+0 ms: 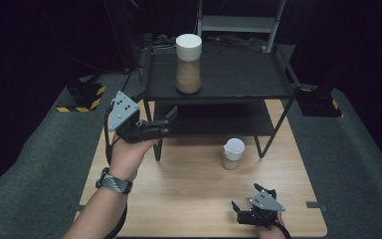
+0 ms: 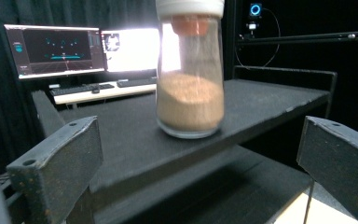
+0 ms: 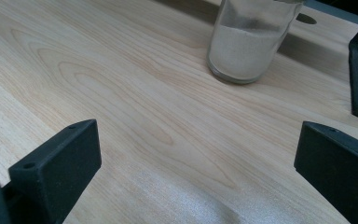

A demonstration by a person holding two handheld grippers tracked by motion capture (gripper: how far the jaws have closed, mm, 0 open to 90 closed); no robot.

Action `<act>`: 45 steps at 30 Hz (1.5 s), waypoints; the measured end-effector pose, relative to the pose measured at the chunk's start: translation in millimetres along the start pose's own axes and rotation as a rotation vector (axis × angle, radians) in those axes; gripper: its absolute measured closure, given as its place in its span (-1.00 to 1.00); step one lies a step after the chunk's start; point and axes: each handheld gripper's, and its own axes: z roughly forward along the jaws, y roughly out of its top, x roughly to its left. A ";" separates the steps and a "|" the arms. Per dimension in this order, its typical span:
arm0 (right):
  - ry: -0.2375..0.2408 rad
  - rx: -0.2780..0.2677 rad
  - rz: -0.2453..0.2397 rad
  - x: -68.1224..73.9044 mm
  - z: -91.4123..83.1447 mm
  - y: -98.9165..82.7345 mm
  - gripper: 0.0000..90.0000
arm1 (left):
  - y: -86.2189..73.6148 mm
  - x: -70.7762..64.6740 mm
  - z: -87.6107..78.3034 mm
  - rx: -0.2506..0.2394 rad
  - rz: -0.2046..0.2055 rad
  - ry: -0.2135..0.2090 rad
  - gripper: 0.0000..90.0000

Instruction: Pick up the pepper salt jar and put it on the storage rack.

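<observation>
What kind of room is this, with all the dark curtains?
Probably a lab or studio for recording gripper work. Computer monitors glow behind a black shelf rack on a wooden table, black curtains hang around, and a hazard-striped stand base sits on the floor.

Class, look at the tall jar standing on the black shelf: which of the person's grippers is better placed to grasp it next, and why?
Probably the left gripper: raised at the shelf's edge, jaws open, facing the tall jar. The right gripper sits low on the table.
</observation>
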 end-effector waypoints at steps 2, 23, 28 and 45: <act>0.000 0.000 0.000 0.0 0.0 0.1 -1.00 | -3.5 -0.7 -3.5 0.003 -0.003 -0.005 -0.99; -0.005 0.006 -0.007 1.6 0.5 1.1 -1.00 | -55.5 -22.7 -37.6 0.068 0.025 -0.004 -0.99; -0.005 0.008 -0.008 1.9 0.7 1.6 -1.00 | -74.0 -27.2 -43.9 0.096 0.024 -0.012 -0.99; -0.010 0.013 -0.013 3.6 1.1 2.5 -1.00 | -132.3 -40.0 -64.4 0.154 -0.001 -0.013 -0.99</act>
